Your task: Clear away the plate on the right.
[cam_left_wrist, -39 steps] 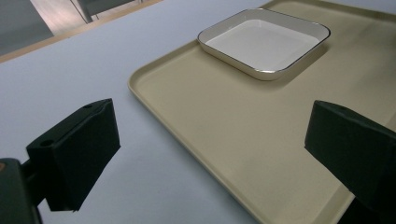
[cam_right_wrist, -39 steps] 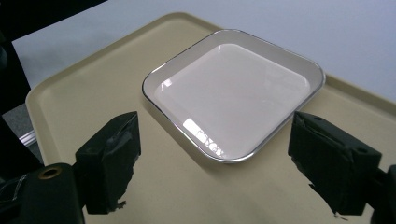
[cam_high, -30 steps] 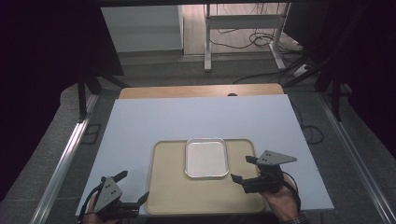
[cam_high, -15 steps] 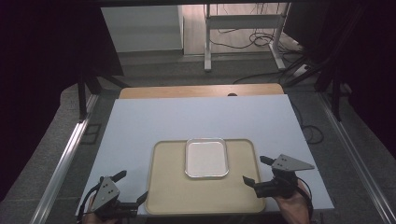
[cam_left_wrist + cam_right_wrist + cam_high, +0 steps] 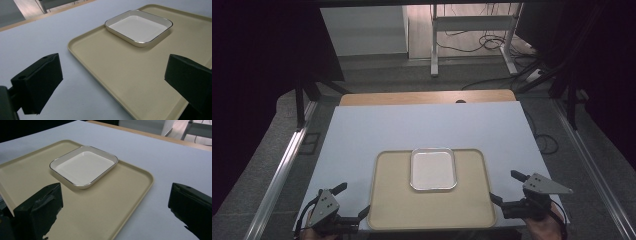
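Two claws, both gaping, nothing between the jaws. My right gripper (image 5: 507,189) sits lower right of the high view, just off the beige tray's (image 5: 392,200) right edge — its jaws have just been opening and now stand wide apart. My left gripper (image 5: 348,201) sits lower left, at the tray's near-left corner, jaws spread and not gripping. White square dish (image 5: 433,169) rests on the tray's far middle, well apart from both claws — untouched.
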